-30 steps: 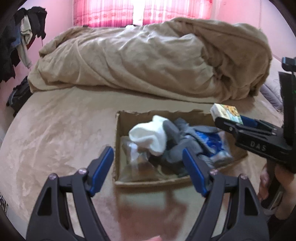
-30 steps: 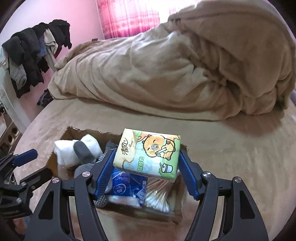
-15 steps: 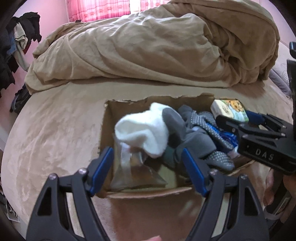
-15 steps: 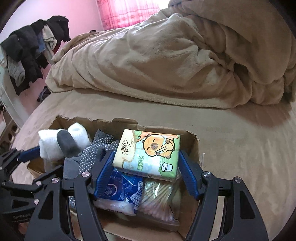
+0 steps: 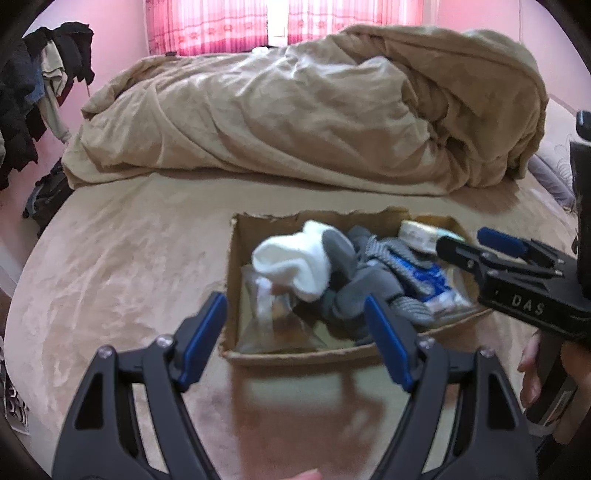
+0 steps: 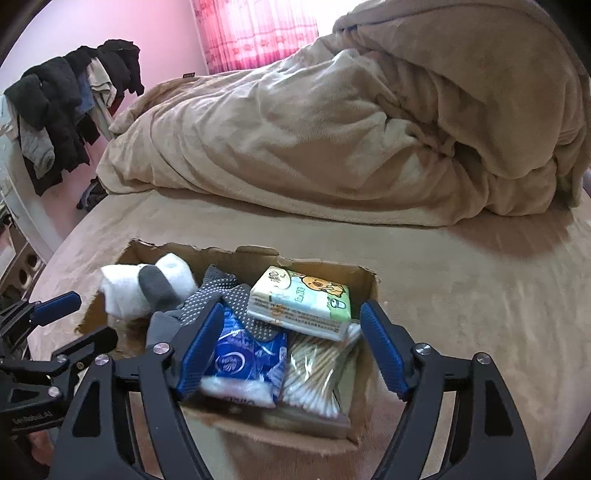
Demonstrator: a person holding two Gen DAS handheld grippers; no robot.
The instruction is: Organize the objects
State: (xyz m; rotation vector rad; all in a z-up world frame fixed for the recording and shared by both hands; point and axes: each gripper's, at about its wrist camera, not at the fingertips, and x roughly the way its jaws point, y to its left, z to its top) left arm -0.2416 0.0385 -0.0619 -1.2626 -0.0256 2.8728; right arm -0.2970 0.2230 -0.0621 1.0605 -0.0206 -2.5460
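Observation:
A shallow cardboard box [image 6: 364, 295] [image 5: 236, 266] sits on the tan bed. In it lie a tissue pack [image 6: 301, 302] [image 5: 417, 234] printed with a cartoon bear, white socks [image 6: 127, 286] [image 5: 295, 262], grey dotted socks [image 6: 225, 295] [image 5: 391, 254], a blue packet [image 6: 240, 360], a cotton swab bag [image 6: 317, 373] and a clear bag [image 5: 269, 317]. My right gripper [image 6: 291, 349] is open and empty just above the box, the tissue pack lying free between its fingers. My left gripper [image 5: 295, 345] is open and empty at the box's near edge.
A rumpled tan duvet [image 6: 351, 122] [image 5: 295, 122] is heaped across the far half of the bed. Dark clothes hang on a rack [image 6: 62, 110] at the left by the pink wall. Pink curtains [image 5: 280, 22] cover the window behind.
My right gripper has opened and let go of the tissue pack, which now lies in the box on top of the other items. My left gripper has drawn back a little from the box.

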